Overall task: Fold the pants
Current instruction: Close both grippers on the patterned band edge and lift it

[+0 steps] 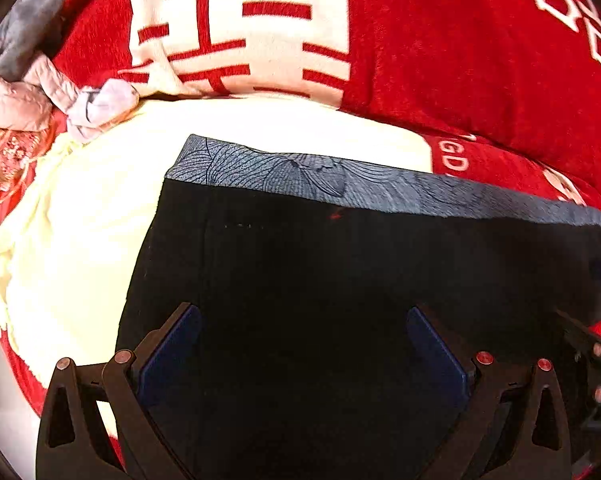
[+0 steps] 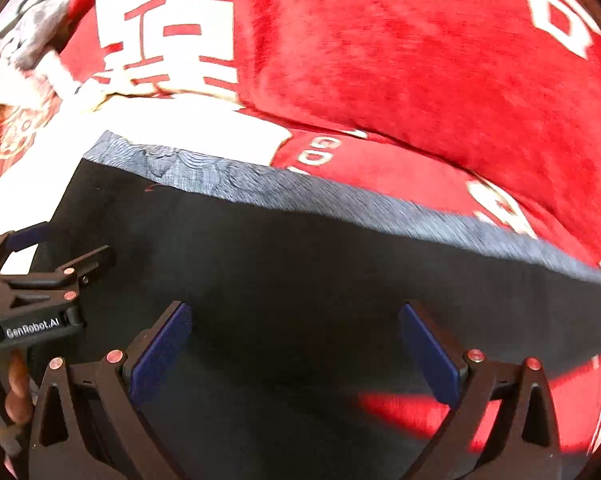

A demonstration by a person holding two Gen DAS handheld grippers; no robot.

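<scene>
Black pants (image 1: 300, 272) lie flat on a bed, with a blue-grey patterned band (image 1: 284, 172) along their far edge. They also show in the right wrist view (image 2: 300, 264), with the band (image 2: 300, 196) running down to the right. My left gripper (image 1: 302, 316) is open just above the black cloth, holding nothing. My right gripper (image 2: 296, 312) is open over the pants further right, holding nothing. The left gripper also shows at the left edge of the right wrist view (image 2: 40, 264).
A cream blanket (image 1: 80, 220) lies under the pants on the left. Red pillows with white characters (image 1: 460, 60) stand behind. Pink and grey clothes (image 1: 24, 80) are piled at the far left. Red bedding (image 2: 420, 404) shows past the pants' near right edge.
</scene>
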